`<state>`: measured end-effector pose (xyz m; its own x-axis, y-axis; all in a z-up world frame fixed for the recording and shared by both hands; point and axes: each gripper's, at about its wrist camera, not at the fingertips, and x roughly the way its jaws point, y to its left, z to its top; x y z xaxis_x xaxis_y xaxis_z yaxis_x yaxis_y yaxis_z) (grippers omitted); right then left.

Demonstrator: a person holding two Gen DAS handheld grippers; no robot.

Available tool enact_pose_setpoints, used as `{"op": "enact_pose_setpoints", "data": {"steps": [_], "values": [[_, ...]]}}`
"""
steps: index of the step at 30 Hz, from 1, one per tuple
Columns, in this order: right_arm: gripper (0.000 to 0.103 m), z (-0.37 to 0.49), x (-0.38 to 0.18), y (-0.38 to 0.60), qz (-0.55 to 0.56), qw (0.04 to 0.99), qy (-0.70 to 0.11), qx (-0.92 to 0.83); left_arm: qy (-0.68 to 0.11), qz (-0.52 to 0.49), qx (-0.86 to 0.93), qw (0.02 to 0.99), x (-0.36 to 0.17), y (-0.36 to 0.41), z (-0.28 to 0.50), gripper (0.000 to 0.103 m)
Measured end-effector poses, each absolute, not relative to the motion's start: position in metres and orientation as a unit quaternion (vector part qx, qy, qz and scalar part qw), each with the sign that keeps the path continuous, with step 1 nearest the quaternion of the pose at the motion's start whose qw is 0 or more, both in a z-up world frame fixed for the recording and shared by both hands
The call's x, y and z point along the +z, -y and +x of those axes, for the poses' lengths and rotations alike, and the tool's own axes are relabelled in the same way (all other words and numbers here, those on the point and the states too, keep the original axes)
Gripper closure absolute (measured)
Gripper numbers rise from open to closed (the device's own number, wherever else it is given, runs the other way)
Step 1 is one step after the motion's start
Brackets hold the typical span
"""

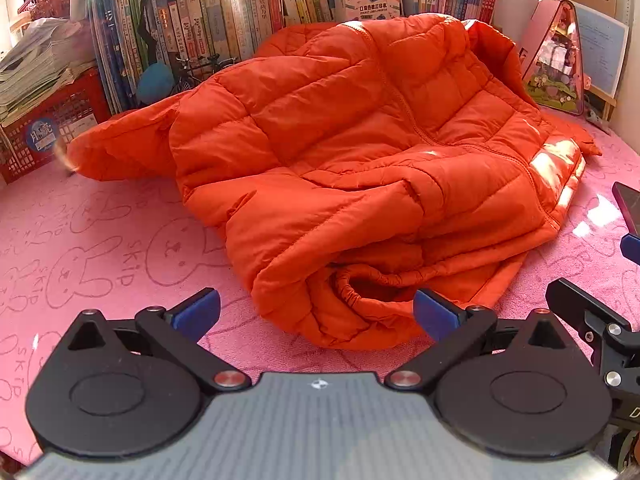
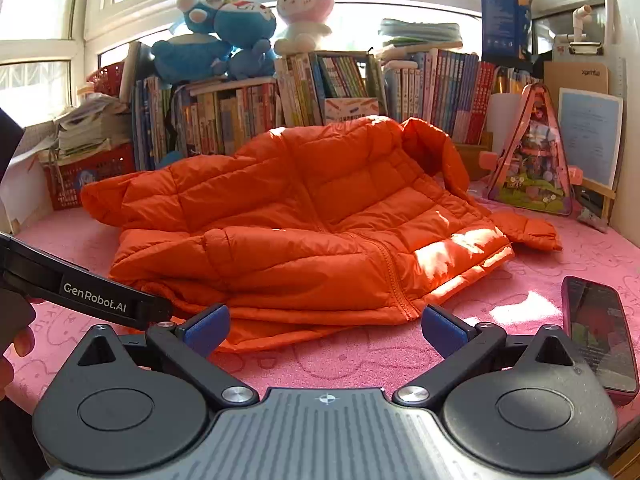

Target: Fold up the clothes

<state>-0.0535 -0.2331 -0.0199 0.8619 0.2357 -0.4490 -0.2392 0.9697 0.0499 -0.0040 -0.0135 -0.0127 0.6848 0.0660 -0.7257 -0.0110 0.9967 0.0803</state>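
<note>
Orange jacket (image 1: 360, 168) on pink cloth (image 1: 100, 248), both grippers released

Your left gripper (image 1: 316, 312) stands spread wide just short of the elastic cuff (image 1: 360, 292) at the jacket's near edge, gripping nothing. Your right gripper (image 2: 324, 330) is likewise spread and empty, just short of the zippered hem (image 2: 400, 300). The jacket lies rumpled before the books (image 2: 240, 116); a phone (image 2: 600, 332) lies on the cloth to its right

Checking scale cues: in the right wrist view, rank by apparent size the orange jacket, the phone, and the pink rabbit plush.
1. orange jacket
2. phone, though nearness inflates it
3. pink rabbit plush
</note>
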Motion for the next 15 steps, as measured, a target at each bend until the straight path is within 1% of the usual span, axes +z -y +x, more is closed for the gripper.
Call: {"op": "enact_pose_setpoints", "data": {"steps": [15], "values": [[0.0,-0.0543,-0.021,0.2271,-0.017,0.964,-0.232,0.127,-0.407,0.034,0.023,0.913,-0.0171,0.0124,-0.0035,0.0]]}}
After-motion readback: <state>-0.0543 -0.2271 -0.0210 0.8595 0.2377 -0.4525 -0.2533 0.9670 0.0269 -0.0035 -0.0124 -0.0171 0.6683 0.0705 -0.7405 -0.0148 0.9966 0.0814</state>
